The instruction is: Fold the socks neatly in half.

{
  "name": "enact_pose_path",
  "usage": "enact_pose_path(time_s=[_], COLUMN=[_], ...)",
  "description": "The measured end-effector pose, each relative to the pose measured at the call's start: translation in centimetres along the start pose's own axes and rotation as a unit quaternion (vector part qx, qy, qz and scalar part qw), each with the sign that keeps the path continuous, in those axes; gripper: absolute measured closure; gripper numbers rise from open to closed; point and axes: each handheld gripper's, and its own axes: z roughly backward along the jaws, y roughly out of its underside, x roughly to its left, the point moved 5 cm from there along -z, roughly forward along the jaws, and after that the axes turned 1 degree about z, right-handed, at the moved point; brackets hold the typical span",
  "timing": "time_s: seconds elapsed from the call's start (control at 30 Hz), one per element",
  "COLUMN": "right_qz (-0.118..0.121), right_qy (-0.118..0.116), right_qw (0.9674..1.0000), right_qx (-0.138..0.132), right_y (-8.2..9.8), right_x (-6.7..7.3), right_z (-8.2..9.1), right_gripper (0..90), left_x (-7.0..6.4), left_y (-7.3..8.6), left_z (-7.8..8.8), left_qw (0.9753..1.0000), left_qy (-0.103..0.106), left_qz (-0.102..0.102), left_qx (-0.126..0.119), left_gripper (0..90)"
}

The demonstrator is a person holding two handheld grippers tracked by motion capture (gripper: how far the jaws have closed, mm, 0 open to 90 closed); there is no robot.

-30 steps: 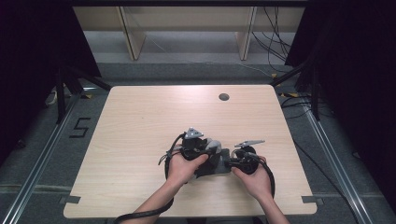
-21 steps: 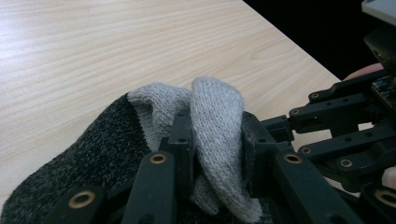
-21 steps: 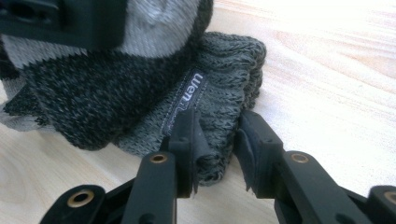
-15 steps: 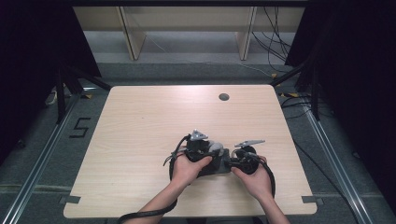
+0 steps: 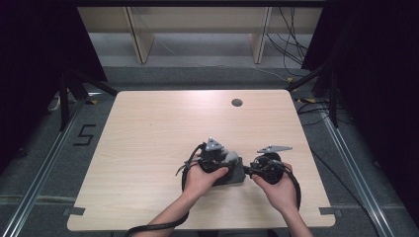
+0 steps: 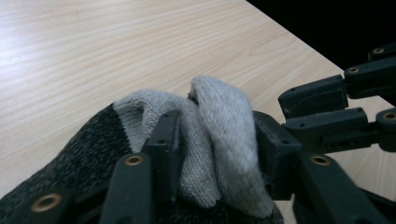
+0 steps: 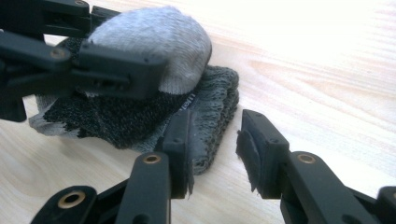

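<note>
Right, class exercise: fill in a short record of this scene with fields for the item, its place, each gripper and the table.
item: folded sock, dark grey body with a light grey end
place: lying on the wooden table, near the person's edge
left gripper: jaws have just been opening, with the sock's light grey end between them
right gripper: jaws apart, one jaw over the sock's folded edge, the other off it, over the table
hands: one on each gripper
table mark: round dark hole near the far edge
</note>
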Motion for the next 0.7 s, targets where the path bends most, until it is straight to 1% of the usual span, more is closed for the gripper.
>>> enact_pose_path(time_s=[0.03,0.07,0.1,0.13,0.17,0.2,0.23,0.27,0.3,0.33,0.37,0.4,0.43,0.47,0.5,0.53,0.57,0.6,0.63,0.67,0.7], right_qz=[-0.007,-0.015,0.005,-0.015,-0.01,0.001,-0.007,-0.021,-0.007,-0.007,-0.001,-0.008,-0.007,-0.012,-0.004,-0.025,-0.012,-0.008,-0.024,-0.01,-0.025], right_qy=[0.006,0.0,-0.006,-0.004,0.003,0.001,-0.008,-0.005,-0.003,-0.008,0.002,-0.006,-0.002,-0.002,0.004,-0.003,-0.001,-0.003,-0.006,-0.004,-0.003], right_qw=[0.9999,0.9999,0.9999,0.9999,0.9999,0.9999,0.9999,0.9997,0.9998,0.9998,0.9998,0.9998,0.9997,0.9996,0.9997,0.9995,0.9995,0.9994,0.9993,0.9991,0.9992], right_qx=[0.007,0.003,-0.012,-0.003,-0.004,-0.015,-0.014,-0.009,-0.02,-0.019,-0.021,-0.02,-0.024,-0.026,-0.022,-0.02,-0.03,-0.035,-0.027,-0.041,-0.03], right_y=[0.0,0.0,-0.2,-0.1,-0.2,-0.3,-0.3,-0.2,-0.4,-0.4,-0.5,-0.5,-0.6,-0.6,-0.7,-0.7,-0.9,-1.0,-1.1,-1.3,-1.3], right_x=[-0.2,0.0,-0.3,0.0,-0.3,-0.5,-0.3,-0.2,-0.5,-0.5,-0.7,-0.6,-0.7,-0.6,-0.8,-0.5,-0.7,-0.8,-0.5,-0.7,-0.6], right_z=[0.1,0.2,0.1,0.3,0.4,0.2,0.4,0.5,0.4,0.5,0.6,0.6,0.7,0.7,0.9,1.0,1.0,1.2,1.4,1.4,1.6], right_gripper=[64.9,64.9,64.9,64.7,64.7,64.7,64.6,64.6,64.5,64.5,64.4,64.3,64.2,64.1,63.9,63.8,63.5,63.4,63.2,63.0,62.7], left_x=[-0.2,-0.3,-0.3,-0.4,-0.4,-0.4,-0.6,-0.5,-0.5,-0.4,-0.4,-0.3,-0.2,-0.1,0.0,0.1,0.3,0.5,0.7,0.9,1.1], left_y=[-0.1,-0.2,-0.3,-0.4,-0.5,-0.6,-0.7,-0.9,-1.0,-1.2,-1.3,-1.4,-1.5,-1.5,-1.6,-1.6,-1.6,-1.5,-1.4,-1.2,-1.0], left_z=[-0.1,0.0,0.1,0.2,0.4,0.6,0.8,1.1,1.4,1.7,2.1,2.4,2.8,3.2,3.5,3.8,4.1,4.3,4.4,4.5,4.5], left_qw=[0.9999,0.9999,0.9999,0.9997,0.9996,0.9994,0.9992,0.999,0.9989,0.9987,0.9984,0.9982,0.998,0.9979,0.9974,0.9973,0.9973,0.9973,0.9973,0.9975,0.9978], left_qy=[0.0,0.003,0.009,0.006,0.005,0.002,0.003,0.008,0.004,0.004,0.005,0.001,0.004,0.001,-0.002,-0.002,-0.006,-0.011,-0.013,-0.014,-0.012], left_qz=[0.006,0.004,-0.002,-0.007,-0.018,-0.024,-0.02,-0.023,-0.022,-0.025,-0.026,-0.026,-0.028,-0.03,-0.035,-0.041,-0.043,-0.046,-0.047,-0.048,-0.048], left_qx=[-0.009,-0.011,-0.014,-0.022,-0.022,-0.025,-0.035,-0.039,-0.041,-0.045,-0.049,-0.055,-0.056,-0.057,-0.062,-0.061,-0.06,-0.057,-0.056,-0.049,-0.045], left_gripper=[49.3,46.5,43.3,40.5,38.6,37.4,36.5,35.5,34.6,34.0,33.6,33.2,32.8,32.3,32.2,32.2,32.1,31.8,31.5,31.5,31.4])
